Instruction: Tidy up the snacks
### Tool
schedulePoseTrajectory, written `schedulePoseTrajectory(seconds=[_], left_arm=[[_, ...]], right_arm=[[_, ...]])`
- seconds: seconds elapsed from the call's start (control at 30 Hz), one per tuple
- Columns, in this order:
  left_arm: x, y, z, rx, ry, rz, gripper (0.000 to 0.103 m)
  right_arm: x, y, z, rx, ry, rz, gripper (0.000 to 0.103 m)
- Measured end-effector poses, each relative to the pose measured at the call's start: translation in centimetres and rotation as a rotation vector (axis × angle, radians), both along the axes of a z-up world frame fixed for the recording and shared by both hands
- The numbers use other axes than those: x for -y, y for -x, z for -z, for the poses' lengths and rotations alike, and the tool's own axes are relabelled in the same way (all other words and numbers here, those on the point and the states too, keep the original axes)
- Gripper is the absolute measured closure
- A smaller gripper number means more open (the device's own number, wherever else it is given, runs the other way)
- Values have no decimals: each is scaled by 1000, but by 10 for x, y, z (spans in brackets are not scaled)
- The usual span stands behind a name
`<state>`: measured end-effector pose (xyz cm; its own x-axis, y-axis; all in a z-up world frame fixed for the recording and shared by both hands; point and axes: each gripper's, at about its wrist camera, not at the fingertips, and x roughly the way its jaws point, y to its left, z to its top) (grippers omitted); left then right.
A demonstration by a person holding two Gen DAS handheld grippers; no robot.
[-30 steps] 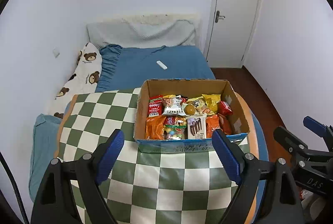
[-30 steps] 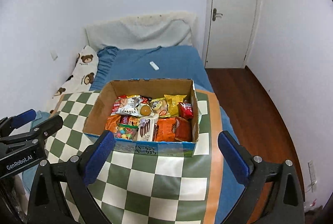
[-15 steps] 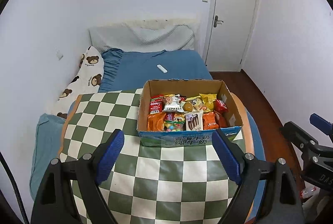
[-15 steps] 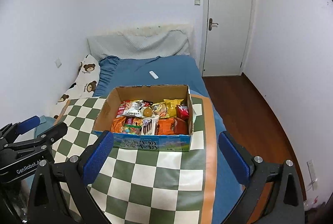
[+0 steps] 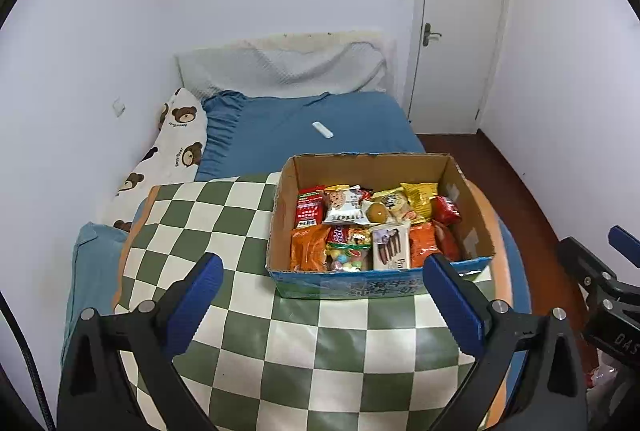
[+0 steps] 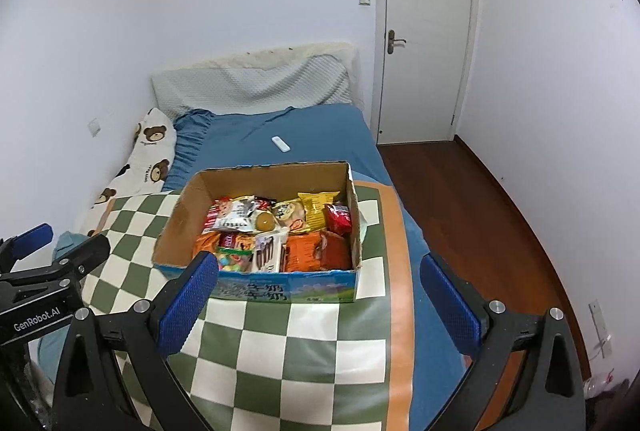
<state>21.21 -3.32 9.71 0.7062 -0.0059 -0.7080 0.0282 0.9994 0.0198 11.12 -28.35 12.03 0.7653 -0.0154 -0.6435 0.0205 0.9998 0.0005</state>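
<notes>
A cardboard box (image 5: 360, 167) (image 6: 272, 179) with a blue printed front sits on a green-and-white checked cloth (image 5: 224, 215) (image 6: 280, 343) over the bed. Several snack packets fill it, among them a chocolate-stick pack (image 5: 391, 245) (image 6: 268, 251), an orange bag (image 5: 306, 247) and a yellow bag (image 5: 420, 197). My left gripper (image 5: 320, 271) hovers just short of the box front; its jaws are opening, with nothing between them. My right gripper (image 6: 319, 265) is open and empty at the same distance from the box. Each gripper shows at the edge of the other's view.
Behind the box, the bed's blue sheet (image 5: 280, 119) carries a white remote (image 5: 322, 129). A bear-print pillow (image 5: 176, 143) lies along the left wall. A shut white door (image 6: 424, 31) and wooden floor (image 6: 460, 191) are to the right.
Half a second ago both grippers were farther back from the box; they have come closer again. The left gripper's blue fingers now stand a little wider apart.
</notes>
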Motion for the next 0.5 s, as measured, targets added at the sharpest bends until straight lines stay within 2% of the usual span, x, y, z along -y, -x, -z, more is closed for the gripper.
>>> schedulePoseTrajectory(seconds=[0.5], left_arm=[[12,-36,36,-67,-25,-12,1]], right_arm=[[7,-49,40,-54,24,35,0]])
